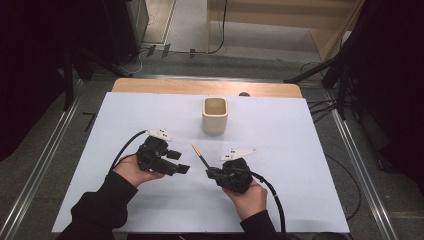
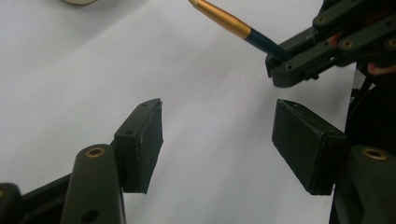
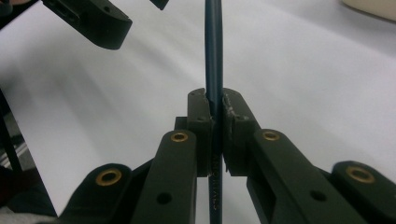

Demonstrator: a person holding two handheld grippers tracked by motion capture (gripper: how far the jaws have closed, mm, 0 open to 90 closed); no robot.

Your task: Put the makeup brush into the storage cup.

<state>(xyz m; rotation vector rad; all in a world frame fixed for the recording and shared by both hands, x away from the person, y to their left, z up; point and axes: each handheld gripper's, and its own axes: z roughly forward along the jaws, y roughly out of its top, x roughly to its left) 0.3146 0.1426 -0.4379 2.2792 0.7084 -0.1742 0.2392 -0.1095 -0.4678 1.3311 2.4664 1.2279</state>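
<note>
Here we have the pencil [image 1: 201, 155], dark blue with a gold end, clamped by its shaft between the jaws of the right gripper [image 1: 216, 172] and lifted off the table [image 1: 280, 165], its gold tip aimed toward eleven o'clock. The cream cup [image 1: 215, 115] stands upright at about twelve o'clock from it, well apart. Our left gripper [image 1: 181, 162] hovers at nine o'clock of the pencil, its jaws wide with nothing between them. The grip sits far down the shaft, so we judge the long free end could swing or slip if we tilt quickly, and then the tip might strike the cup's rim and knock it over.
</note>
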